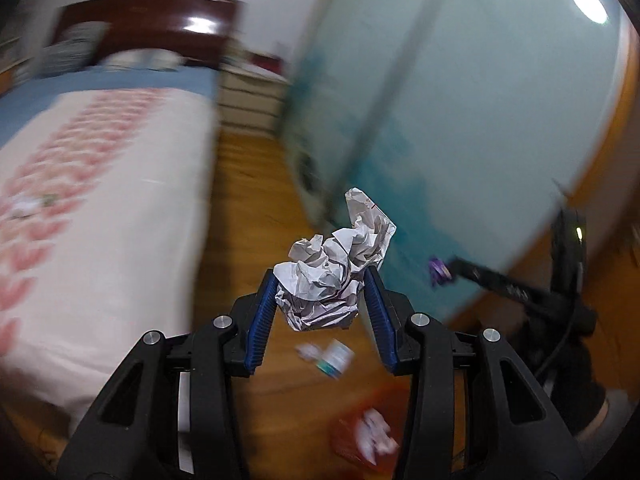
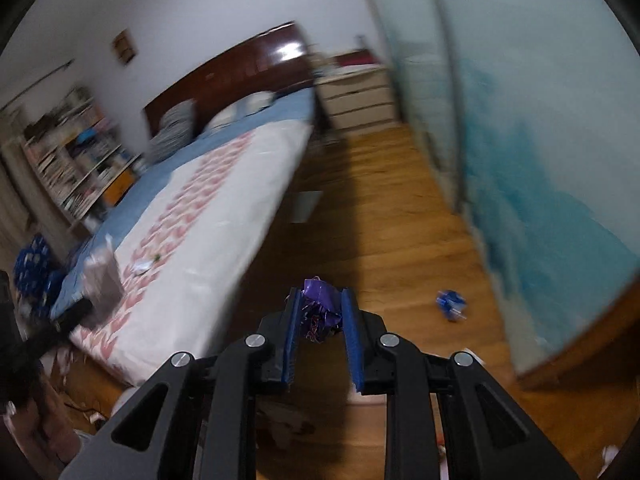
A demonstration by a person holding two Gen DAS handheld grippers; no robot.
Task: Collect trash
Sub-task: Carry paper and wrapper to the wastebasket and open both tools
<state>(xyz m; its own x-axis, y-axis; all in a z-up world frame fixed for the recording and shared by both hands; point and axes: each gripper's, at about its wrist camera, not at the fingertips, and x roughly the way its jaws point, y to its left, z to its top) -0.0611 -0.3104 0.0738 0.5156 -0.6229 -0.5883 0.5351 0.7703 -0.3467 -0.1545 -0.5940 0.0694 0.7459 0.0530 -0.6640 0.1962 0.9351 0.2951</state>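
Crumpled paper point(image 1: 328, 280) in left claw point(image 1: 320, 298), blurred floor litter point(image 1: 326, 358)

A bare strip of wooden floor point(image 2: 384, 216) runs ahead of the claw, hemmed by the bed point(image 2: 208, 216) left and wardrobe doors point(image 2: 540, 140) right.

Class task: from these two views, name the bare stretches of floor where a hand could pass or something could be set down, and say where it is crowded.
Free: the wooden floor between bed and wardrobe doors. Crowded: nearer, a blue wrapper, carton and red bag.
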